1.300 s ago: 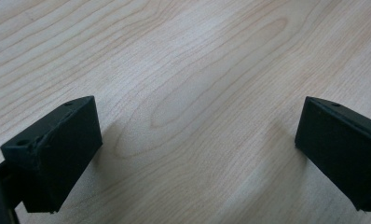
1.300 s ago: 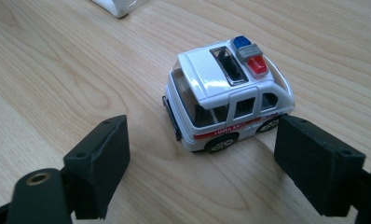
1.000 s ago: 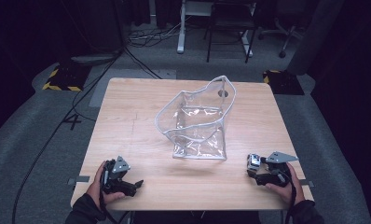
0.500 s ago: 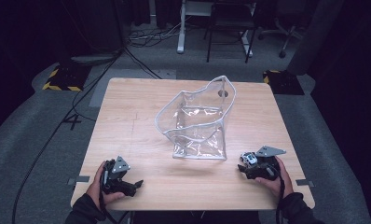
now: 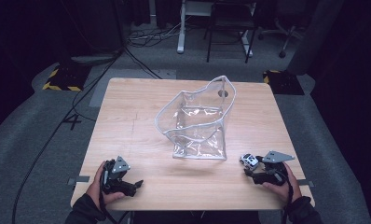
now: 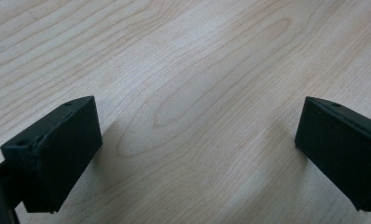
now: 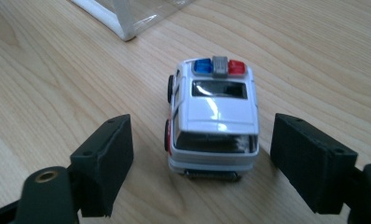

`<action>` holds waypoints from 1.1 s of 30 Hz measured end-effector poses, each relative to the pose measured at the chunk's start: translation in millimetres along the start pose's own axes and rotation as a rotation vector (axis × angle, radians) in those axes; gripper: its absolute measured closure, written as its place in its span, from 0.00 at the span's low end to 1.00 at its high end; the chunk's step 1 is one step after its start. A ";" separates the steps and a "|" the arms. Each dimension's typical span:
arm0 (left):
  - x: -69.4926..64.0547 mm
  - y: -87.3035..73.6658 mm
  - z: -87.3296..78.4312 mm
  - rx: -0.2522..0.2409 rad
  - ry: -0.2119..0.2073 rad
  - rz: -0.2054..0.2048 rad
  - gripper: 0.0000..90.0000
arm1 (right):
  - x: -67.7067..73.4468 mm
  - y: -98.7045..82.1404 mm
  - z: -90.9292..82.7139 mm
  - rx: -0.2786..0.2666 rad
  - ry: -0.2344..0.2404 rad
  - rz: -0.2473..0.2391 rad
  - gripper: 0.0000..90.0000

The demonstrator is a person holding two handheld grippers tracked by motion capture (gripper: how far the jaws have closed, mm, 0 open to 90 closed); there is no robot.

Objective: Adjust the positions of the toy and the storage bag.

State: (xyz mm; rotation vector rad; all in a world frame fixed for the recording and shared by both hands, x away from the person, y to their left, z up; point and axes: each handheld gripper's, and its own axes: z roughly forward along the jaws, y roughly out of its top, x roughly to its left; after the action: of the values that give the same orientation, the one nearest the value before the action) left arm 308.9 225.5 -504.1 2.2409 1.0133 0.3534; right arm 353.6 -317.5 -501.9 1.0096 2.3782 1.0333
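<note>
Right claw: jaws apart, straddling toy police car on bench, near right, no contact. Left claw: agape, idle, near left. Clear bag mid-bench. Step, judged: pre-grasp. Next: close jaws squarely on car flanks.

Toy police car: white, blue/red lightbar, side stripe probably red. Bag: clear, pale edging. Surface: light woodgrain. Hazard blocks upper left: yellow/black.
</note>
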 end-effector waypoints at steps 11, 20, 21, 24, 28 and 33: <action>0.0 0.0 0.0 0.000 0.000 0.000 0.01 | -0.4 -1.3 0.3 -0.013 -0.003 0.039 0.28; 0.1 0.0 0.0 0.000 0.001 -0.001 0.01 | -4.0 -0.4 1.6 -0.027 0.009 0.023 0.40; 0.1 0.0 0.0 0.000 0.001 -0.001 0.01 | -4.0 -0.4 1.6 -0.027 0.009 0.023 0.40; 0.5 -0.2 0.2 -0.003 -0.004 -0.002 0.01 | -4.5 -0.1 1.3 -0.037 0.013 0.020 0.51; 0.8 -0.3 0.2 0.002 -0.016 -0.006 0.01 | -4.9 -0.2 0.6 -0.036 0.011 0.031 0.53; 0.8 -0.4 0.2 0.002 -0.016 -0.005 0.01 | -4.7 0.1 0.3 -0.034 0.013 0.031 0.54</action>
State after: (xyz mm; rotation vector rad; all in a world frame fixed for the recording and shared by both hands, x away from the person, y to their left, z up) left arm 309.3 226.2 -504.4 2.2389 1.0116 0.3312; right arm 356.9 -320.7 -501.9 1.0332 2.3541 1.0913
